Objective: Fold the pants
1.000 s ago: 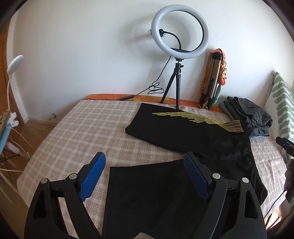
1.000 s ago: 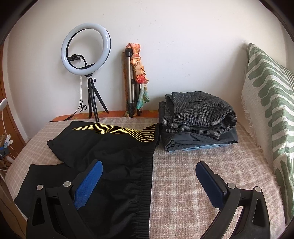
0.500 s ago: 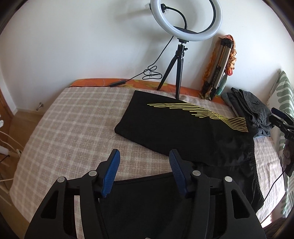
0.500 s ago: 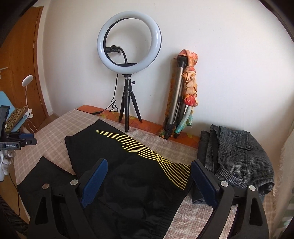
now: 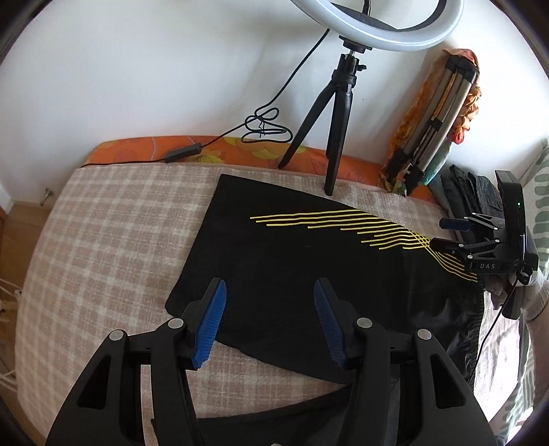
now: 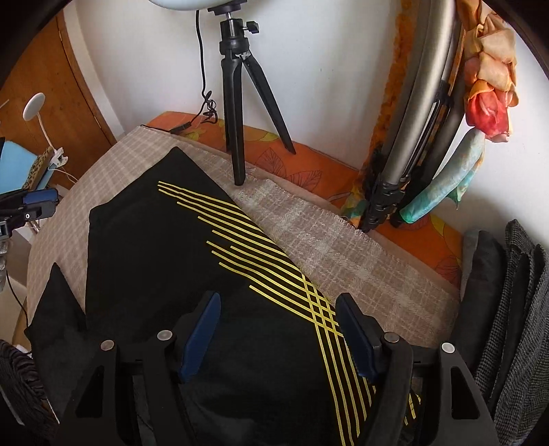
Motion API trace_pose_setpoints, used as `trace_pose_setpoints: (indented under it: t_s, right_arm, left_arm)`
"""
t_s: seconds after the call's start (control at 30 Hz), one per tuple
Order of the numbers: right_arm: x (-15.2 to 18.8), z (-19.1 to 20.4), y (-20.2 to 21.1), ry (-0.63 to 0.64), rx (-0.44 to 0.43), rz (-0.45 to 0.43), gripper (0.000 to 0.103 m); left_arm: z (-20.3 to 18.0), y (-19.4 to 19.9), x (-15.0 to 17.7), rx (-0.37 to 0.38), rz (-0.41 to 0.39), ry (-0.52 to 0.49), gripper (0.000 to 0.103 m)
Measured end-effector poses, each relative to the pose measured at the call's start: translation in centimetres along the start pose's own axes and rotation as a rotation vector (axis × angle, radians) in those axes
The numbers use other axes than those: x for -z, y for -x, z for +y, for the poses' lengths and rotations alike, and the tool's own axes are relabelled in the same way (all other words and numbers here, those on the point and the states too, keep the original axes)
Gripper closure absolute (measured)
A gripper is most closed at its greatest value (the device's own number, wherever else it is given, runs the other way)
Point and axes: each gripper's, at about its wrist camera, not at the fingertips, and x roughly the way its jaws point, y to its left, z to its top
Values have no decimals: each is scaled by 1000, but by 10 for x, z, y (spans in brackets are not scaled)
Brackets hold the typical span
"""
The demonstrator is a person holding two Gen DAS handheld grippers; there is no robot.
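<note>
Ring light (image 5: pixel 377 31): top cut off in left view; right view shows only its bottom rim. Pants (image 5: pixel 308 260): near leg runs off the bottom edge under the left tongs (image 5: pixel 271 322); waistband end mostly hidden behind the right tongs (image 6: pixel 278 332) in right view. Folded grey clothes (image 6: pixel 507 308): cropped by the right edge, partly blocked in left view. Lamp (image 6: pixel 34 103) base out of sight. Whether either tongs touch the fabric: can't tell.
</note>
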Motion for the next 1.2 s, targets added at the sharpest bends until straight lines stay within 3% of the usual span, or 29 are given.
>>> trace_pose_setpoints:
  t_s: [0.27, 0.4, 0.47, 0.5, 0.57, 0.63, 0.9, 1.1, 1.13, 1.2]
  right_arm:
    - [-12, -13, -55, 58, 24, 84, 35]
    - [-7, -11, -55, 94, 10, 57, 42]
    - [-3, -10, -51, 91, -5, 39, 66]
    - [-1, -8, -49, 93, -13, 39, 71]
    - [4, -5, -43, 105, -5, 36, 93]
    - [10, 1, -34, 114, 22, 17, 100]
    - [45, 57, 16, 254, 61, -111, 103]
    - [54, 85, 26, 326, 105, -139, 103]
    - [55, 85, 27, 324, 113, -142, 103]
    - [55, 81, 28, 310, 118, -143, 103]
  left_arm:
    - [-17, -61, -26, 0, 64, -23, 51]
    - [-12, -73, -47, -23, 52, -22, 50]
    - [-5, -83, -61, -10, 62, 23, 46]
    - [-1, -89, -67, 4, 75, 57, 45]
    - [6, -100, -77, 34, 103, 121, 45]
    - [11, -108, -84, 44, 111, 174, 45]
    - [12, -132, -92, 76, 160, 274, 44]
    - [13, -145, -84, 61, 177, 334, 44]
    - [12, -147, -82, 63, 176, 336, 45]
    - [10, -147, -77, 53, 157, 322, 61]
